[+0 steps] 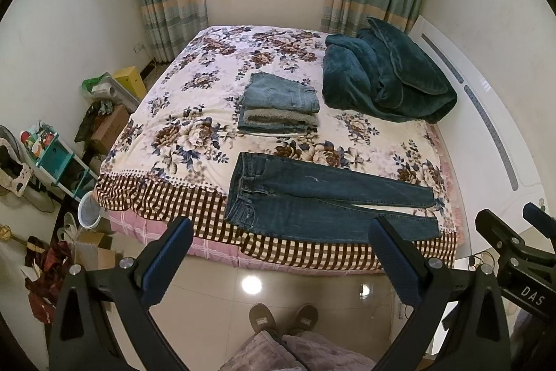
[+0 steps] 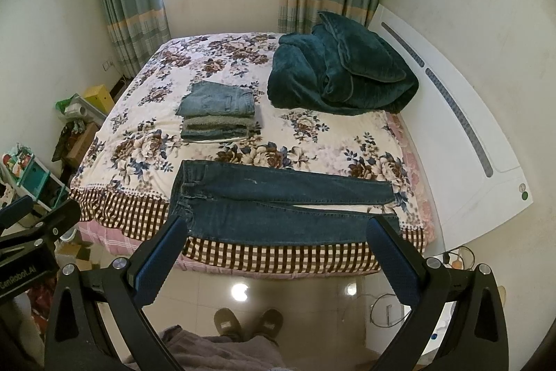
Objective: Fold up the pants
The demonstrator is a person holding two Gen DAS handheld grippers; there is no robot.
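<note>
Dark blue jeans (image 1: 312,200) lie flat across the near edge of the bed, waistband to the left, legs to the right; they also show in the right wrist view (image 2: 271,200). My left gripper (image 1: 281,232) is open and empty, held in front of the bed above the floor. My right gripper (image 2: 278,232) is open and empty, also short of the bed edge, and shows at the right of the left wrist view (image 1: 514,228). A stack of folded pants (image 1: 279,103) sits mid-bed, also in the right wrist view (image 2: 217,113).
The bed (image 1: 180,113) has a floral cover. A dark green blanket (image 1: 382,79) is heaped at its far right. A white headboard (image 1: 486,113) runs along the right. Shelves and boxes (image 1: 69,155) crowd the floor on the left. My slippered feet (image 1: 283,319) stand on glossy tiles.
</note>
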